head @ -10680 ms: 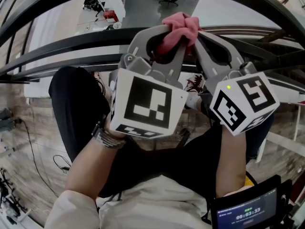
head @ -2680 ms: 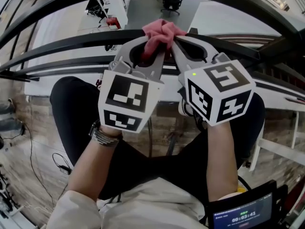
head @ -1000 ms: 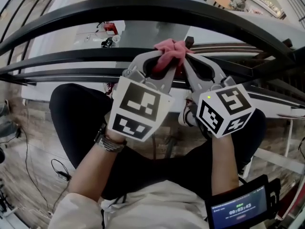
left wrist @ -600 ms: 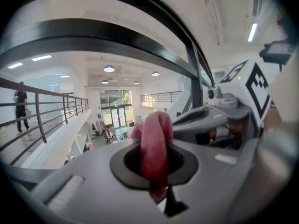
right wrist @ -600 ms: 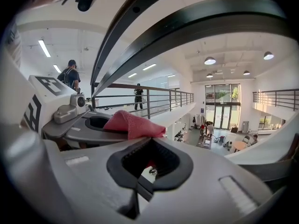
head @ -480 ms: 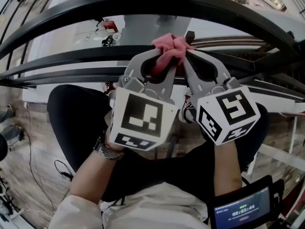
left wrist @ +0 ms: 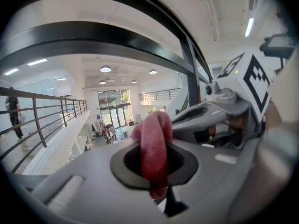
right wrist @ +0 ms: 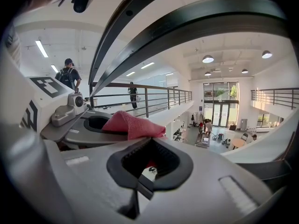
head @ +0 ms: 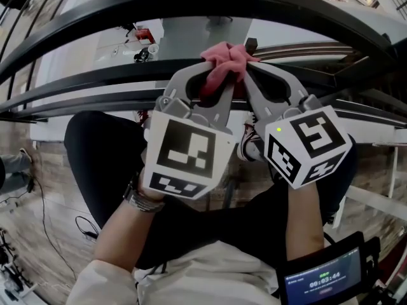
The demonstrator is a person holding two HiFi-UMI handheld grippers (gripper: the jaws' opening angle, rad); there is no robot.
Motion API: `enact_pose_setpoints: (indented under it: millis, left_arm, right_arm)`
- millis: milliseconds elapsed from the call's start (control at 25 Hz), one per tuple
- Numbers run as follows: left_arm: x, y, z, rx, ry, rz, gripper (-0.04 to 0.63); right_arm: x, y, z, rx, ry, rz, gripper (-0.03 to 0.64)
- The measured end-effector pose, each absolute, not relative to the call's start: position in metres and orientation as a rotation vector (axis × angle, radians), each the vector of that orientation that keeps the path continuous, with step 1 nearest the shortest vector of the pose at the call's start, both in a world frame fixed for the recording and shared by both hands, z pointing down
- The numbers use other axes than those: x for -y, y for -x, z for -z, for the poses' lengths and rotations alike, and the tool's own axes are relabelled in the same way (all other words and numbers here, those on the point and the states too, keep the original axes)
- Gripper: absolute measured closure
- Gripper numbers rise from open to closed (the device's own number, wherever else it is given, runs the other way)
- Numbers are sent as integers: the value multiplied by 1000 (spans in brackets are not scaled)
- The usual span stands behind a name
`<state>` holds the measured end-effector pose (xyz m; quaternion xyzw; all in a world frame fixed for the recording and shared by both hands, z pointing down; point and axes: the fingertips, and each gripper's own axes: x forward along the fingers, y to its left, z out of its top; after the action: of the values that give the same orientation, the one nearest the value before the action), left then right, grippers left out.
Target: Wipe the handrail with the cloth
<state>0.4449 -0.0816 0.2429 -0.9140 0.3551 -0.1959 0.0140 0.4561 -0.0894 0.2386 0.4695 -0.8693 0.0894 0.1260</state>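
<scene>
A pink cloth (head: 226, 62) is bunched against a black rail bar (head: 114, 75), below the broad black handrail (head: 191, 8). My left gripper (head: 215, 75) is shut on the cloth from the left. Coming in from the right, my right gripper (head: 249, 68) is shut on the same bunch. In the left gripper view the cloth (left wrist: 154, 146) runs up through the oval gap of the left gripper (left wrist: 156, 135), under the handrail (left wrist: 93, 36). In the right gripper view the cloth (right wrist: 131, 124) lies at the tip of the right gripper (right wrist: 149, 141), with the handrail (right wrist: 196, 27) overhead.
Below the rails are the person's dark trouser legs (head: 95, 151) and a wood floor with a cable (head: 82, 224). A small screen (head: 324, 284) sits at the bottom right. Beyond the rail is a lower hall. People walk along a balcony railing (right wrist: 145, 99).
Both grippers stay shut on the cloth at the rail. They and the cloth have shifted only slightly, and the head view has tipped a little.
</scene>
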Motion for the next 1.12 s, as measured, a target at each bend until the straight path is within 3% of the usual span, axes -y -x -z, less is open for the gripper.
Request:
enact_pose_setpoints:
  millis: [1120]
  left_arm:
    - [79,-473,-246,-1018,2916,596,566]
  right_arm:
    - [88,-485,-241,2529,-1444,-298,615]
